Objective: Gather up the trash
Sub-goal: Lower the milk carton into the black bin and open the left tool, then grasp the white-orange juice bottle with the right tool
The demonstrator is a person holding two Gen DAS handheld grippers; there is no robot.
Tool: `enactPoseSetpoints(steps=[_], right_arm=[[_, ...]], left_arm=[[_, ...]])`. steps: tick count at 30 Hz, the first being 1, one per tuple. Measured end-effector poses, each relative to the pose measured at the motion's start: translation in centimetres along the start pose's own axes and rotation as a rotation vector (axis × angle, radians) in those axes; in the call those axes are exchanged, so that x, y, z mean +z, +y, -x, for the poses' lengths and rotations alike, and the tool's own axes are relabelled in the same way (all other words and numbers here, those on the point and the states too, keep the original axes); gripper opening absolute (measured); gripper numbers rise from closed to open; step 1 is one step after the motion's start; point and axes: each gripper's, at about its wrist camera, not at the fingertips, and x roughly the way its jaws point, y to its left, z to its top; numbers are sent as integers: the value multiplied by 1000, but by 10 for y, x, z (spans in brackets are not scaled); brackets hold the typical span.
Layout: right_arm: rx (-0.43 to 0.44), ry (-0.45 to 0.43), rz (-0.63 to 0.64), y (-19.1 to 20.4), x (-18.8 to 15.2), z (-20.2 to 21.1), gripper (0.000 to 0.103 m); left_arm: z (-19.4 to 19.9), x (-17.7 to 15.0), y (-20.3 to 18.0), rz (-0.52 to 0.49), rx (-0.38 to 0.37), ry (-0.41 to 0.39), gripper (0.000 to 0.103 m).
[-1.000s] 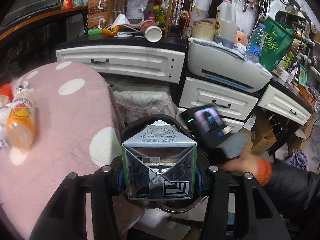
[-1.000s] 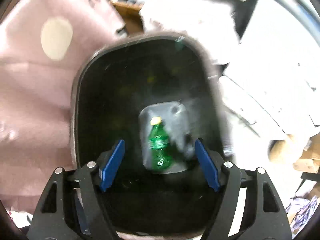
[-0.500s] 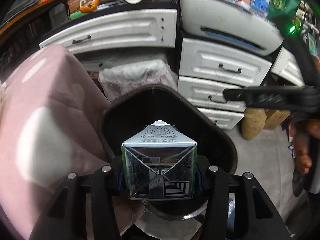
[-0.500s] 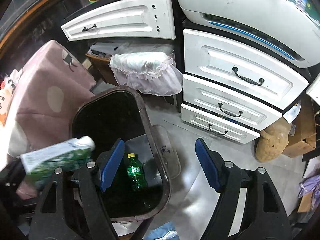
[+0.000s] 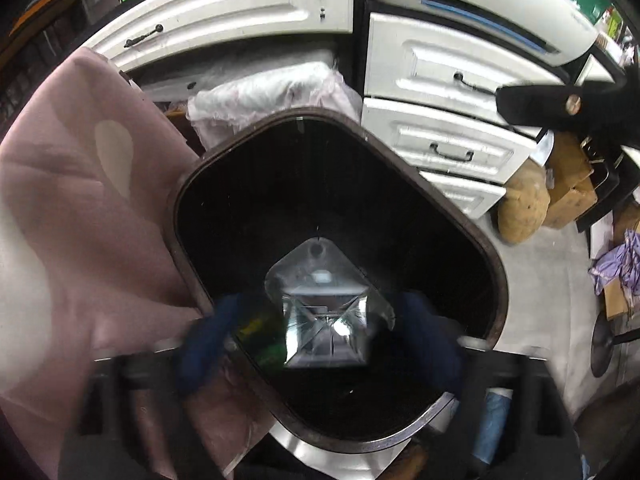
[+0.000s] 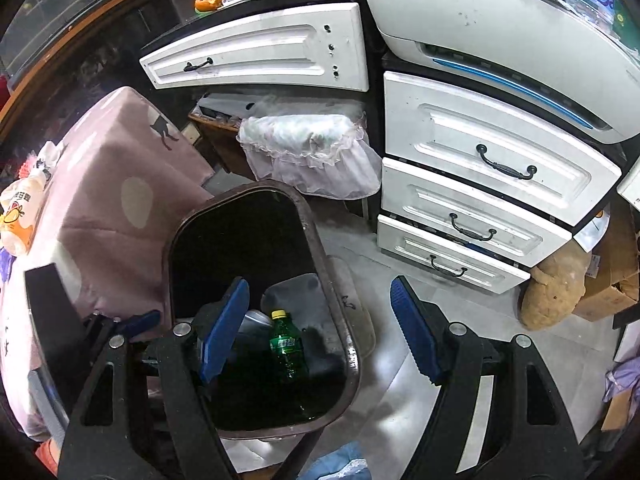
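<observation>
A dark trash bin (image 5: 460, 216) stands on the floor beside the pink-covered table. My left gripper (image 5: 320, 340) is over its mouth, blurred, with its blue pads wide apart. The milk carton (image 5: 326, 330) is loose between them, inside the bin, clear of both pads. In the right wrist view the bin (image 6: 316, 248) holds a green bottle (image 6: 286, 346) and a pale corner of the carton (image 6: 254, 320). My right gripper (image 6: 320, 328) is open and empty above the bin's right rim. The left gripper's black frame (image 6: 52, 320) shows at the left.
White drawers (image 6: 480, 160) and a printer (image 6: 480, 20) stand behind the bin. A pink spotted tablecloth (image 6: 112, 200) lies at the left with an orange drink bottle (image 6: 16, 216) on it. A lace-covered bundle (image 6: 312, 152), a brown sack (image 6: 556, 296) and cardboard boxes sit on the floor.
My left gripper has opened and let go of the milk carton, which has dropped into the bin. The right gripper has pulled back a little, still open.
</observation>
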Motion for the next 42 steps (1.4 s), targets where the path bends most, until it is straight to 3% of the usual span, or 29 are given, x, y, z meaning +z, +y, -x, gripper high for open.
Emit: enactPoseSetpoints(steps=[6, 18, 20, 28, 32, 42], right_arm=[[3, -14, -15, 1, 3, 6, 78], [45, -16, 28, 27, 11, 18, 83], [72, -12, 37, 36, 13, 20, 83], [156, 5, 111, 86, 15, 27, 83], [195, 0, 177, 119, 10, 32, 83], [318, 28, 336, 212, 4, 35, 83]], left_arm=[[15, -11, -3, -30, -23, -5, 95], [106, -43, 6, -51, -61, -140, 98], [127, -50, 11, -46, -56, -181, 98], [195, -66, 39, 35, -152, -329, 98], [215, -75, 62, 83, -127, -384, 98], [241, -115, 148, 237, 52, -427, 98]])
